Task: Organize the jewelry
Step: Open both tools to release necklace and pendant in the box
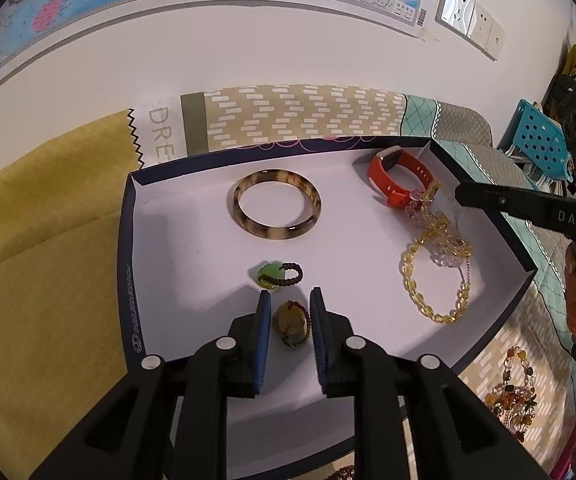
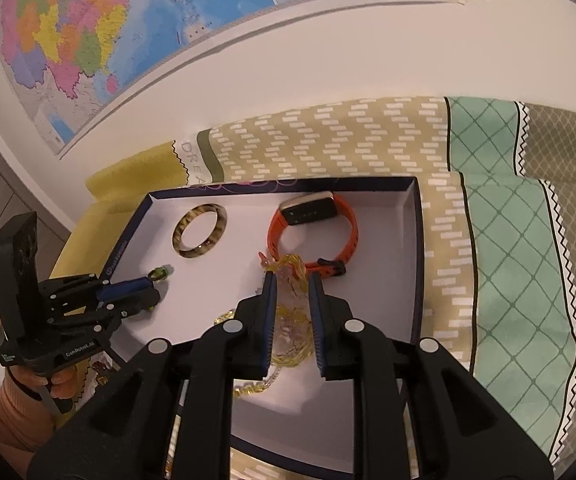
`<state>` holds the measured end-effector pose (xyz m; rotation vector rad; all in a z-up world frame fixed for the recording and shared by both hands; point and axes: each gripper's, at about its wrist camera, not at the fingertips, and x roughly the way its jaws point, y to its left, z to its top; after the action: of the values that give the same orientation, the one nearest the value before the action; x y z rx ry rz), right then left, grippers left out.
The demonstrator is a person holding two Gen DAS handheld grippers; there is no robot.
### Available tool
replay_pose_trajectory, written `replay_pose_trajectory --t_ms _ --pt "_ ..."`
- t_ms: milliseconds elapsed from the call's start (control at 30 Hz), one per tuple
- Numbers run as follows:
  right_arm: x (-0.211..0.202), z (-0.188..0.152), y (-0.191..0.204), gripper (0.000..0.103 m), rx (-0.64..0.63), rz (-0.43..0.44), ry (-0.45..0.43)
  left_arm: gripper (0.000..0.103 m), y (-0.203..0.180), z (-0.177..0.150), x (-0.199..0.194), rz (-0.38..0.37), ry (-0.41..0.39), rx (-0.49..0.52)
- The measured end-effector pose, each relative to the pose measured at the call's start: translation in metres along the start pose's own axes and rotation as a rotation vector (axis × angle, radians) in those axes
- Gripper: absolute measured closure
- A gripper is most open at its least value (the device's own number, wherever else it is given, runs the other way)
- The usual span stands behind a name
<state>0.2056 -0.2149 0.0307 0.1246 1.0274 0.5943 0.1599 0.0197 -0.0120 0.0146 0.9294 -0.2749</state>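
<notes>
Nearest the left wrist camera, at six o'clock in the white-lined box (image 1: 192, 240), the left gripper (image 1: 289, 304) stood narrowly parted around a brown pendant (image 1: 291, 320), pads seemingly clear. Toward two o'clock, the right gripper (image 2: 291, 280) straddled yellow bead strands (image 2: 293, 312), jaws narrow, grip uncertain. Judging so, placing was ending; lifting clear came next, avoiding the bangle (image 1: 276, 205).

Inside the shallow white-floored box (image 1: 160, 240) a tortoiseshell bangle (image 1: 276, 205) lies flat near the back. At the back right corner an orange smartwatch (image 1: 397, 178) stands on its edge, yellow and clear bead strands (image 1: 435, 264) tangled against it. Up front sit a green pendant (image 1: 270, 276) and a tan pendant (image 1: 291, 322).
</notes>
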Motion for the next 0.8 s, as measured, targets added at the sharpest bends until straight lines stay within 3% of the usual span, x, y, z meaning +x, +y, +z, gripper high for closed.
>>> replay_pose_trajectory --t_ms 100,167,233,333,533,800 --pt "-0.002 -0.002 -0.002 0.08 0.009 -0.004 -0.002 0.072 0.0 0.0 -0.002 -0.001 -0.012 -0.002" --pt "-0.006 -0.004 -0.004 0.075 0.015 -0.004 -0.008 0.058 0.0 0.001 -0.006 -0.005 -0.027 -0.007" --pt "-0.012 -0.006 -0.005 0.075 0.015 -0.001 -0.019 0.056 -0.001 0.001 -0.016 -0.005 -0.059 -0.003" --pt "-0.026 -0.01 -0.003 0.073 0.01 0.009 -0.043 0.042 -0.001 0.0 -0.031 -0.004 -0.102 -0.008" --pt "-0.061 -0.027 0.016 0.069 -0.068 0.033 -0.083 0.042 -0.003 -0.011 -0.062 -0.012 -0.16 -0.007" --pt "-0.079 -0.084 0.055 0.069 -0.226 0.05 -0.014 0.042 -0.015 -0.044 -0.091 -0.027 -0.19 0.022"
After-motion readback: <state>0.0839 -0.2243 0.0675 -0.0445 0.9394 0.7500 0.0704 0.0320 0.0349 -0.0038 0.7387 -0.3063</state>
